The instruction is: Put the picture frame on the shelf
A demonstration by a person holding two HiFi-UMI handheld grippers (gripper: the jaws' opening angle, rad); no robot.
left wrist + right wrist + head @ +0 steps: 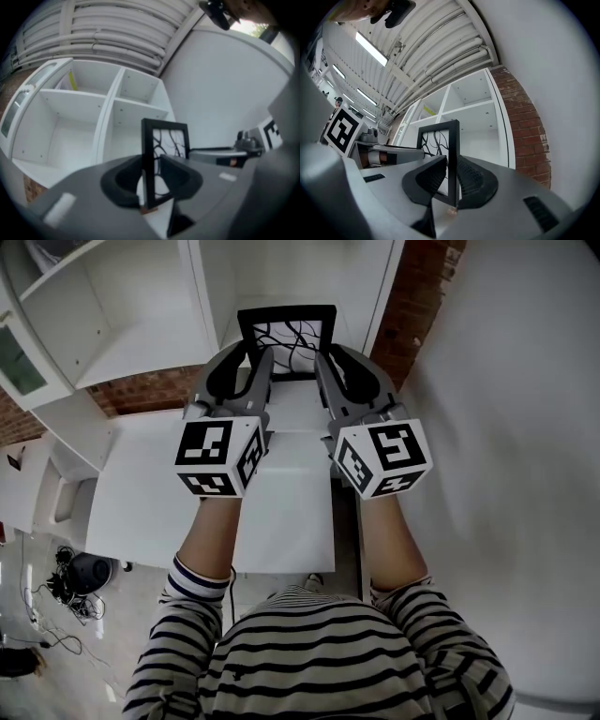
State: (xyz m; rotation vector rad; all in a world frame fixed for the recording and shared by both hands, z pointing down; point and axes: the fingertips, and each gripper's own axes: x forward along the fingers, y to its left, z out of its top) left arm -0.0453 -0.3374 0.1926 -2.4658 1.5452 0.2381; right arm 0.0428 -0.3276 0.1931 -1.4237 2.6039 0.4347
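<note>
Picture frame [286, 338] is up off the white table [187, 512] and carried between your two grippers, right in front of the white cubby shelf [202, 296]. It touches no shelf board yet, so the placing is not done.

Your left gripper [257, 360] has the frame's left bar. In the left gripper view its fingers [124, 180] are pinching that black bar low down, with the bar's edge standing straight up between the pads. Your right gripper [324, 362] mirrors it: its ribbed fingers [473, 180] are clamped on the right bar, also near the bottom.

A grip on each side looks like the way to hold the frame upright and square to the shelf, so it can't swing or twist as a single pinch might let it. Holding low on the bars also leaves the top free to pass under a shelf board. The branch-pattern picture faces back towards you, which suits a frame meant to look out of the shelf.

Both grippers sit level with each other and tip slightly upward, aimed at the open compartment just left of the brick wall [422, 306]. To my eye that compartment is the target. The next move needs both hands travelling together, since uneven motion would rack the frame.
</note>
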